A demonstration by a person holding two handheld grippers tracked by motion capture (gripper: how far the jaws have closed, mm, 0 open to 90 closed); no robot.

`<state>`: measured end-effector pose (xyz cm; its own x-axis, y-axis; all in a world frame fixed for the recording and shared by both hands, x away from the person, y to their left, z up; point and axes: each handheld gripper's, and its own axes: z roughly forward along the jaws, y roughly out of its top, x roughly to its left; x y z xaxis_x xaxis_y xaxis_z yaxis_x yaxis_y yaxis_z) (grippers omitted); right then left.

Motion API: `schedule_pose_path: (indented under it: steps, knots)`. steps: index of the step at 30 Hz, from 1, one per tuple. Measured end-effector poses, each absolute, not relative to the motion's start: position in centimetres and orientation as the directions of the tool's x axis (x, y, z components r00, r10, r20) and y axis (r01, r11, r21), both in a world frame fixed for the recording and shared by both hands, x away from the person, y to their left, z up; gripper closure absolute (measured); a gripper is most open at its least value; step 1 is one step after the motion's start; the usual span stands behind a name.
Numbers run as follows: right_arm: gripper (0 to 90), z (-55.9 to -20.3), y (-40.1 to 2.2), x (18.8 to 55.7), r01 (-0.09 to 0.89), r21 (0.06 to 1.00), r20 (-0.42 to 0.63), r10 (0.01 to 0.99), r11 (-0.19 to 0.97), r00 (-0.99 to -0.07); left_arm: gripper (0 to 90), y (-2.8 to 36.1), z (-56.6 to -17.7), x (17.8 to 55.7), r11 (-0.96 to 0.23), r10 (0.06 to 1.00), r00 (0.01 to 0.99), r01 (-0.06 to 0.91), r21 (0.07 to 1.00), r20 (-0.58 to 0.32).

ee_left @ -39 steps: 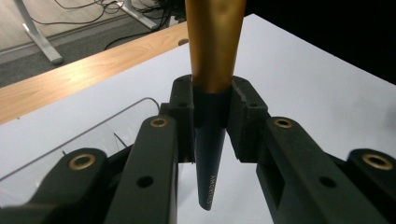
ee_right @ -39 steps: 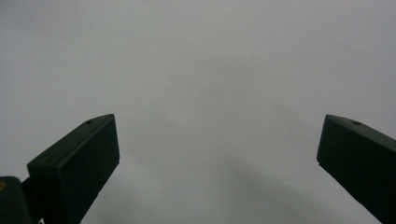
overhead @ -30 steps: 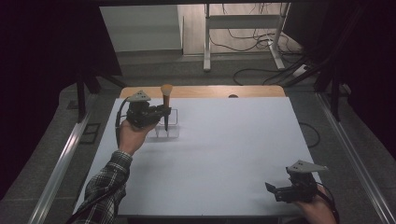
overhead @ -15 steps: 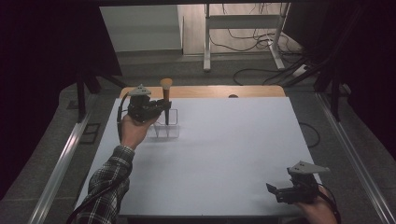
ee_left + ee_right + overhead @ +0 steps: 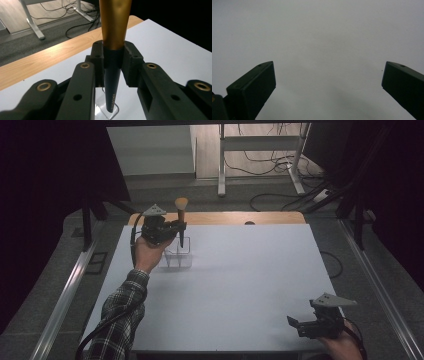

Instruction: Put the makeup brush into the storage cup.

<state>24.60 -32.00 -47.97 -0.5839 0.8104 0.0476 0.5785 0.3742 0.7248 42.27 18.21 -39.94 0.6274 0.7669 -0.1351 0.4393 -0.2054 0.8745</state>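
Note:
My left gripper (image 5: 179, 226) is shut on a makeup brush (image 5: 181, 220) with a dark tapered handle and a gold ferrule, held upright with its tan bristles on top. The handle's tip hangs just above a clear plastic holder (image 5: 178, 259) at the table's far left. In the left gripper view the jaws clamp the brush (image 5: 113, 62) where black meets gold, and the clear holder (image 5: 107, 110) shows below the tip. My right gripper (image 5: 298, 325) rests open near the front right corner, over bare white table (image 5: 319, 37), with nothing between its fingers (image 5: 254, 87).
The white table top (image 5: 250, 280) has a wooden strip (image 5: 235, 218) along its far edge. Beyond it stand a desk frame (image 5: 260, 165) and loose cables (image 5: 280, 197) on the floor. Metal rails (image 5: 65, 295) run along both sides of the table.
The left gripper has lifted and drawn slightly left and nearer the far edge with the brush, its tip now higher over the holder. The right gripper has stayed put.

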Motion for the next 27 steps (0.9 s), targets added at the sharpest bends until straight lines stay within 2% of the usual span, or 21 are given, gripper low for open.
schedule_pose_path:
  steps: [27]
  knots:
    - [0.0, -48.1, -31.9, 24.5, 0.585, 0.711, 0.056, 0.798, 0.390, -0.600, 73.6, 17.7, -42.9, 42.9, -0.213, 0.800, 0.588, 0.462, 0.861, -0.118]
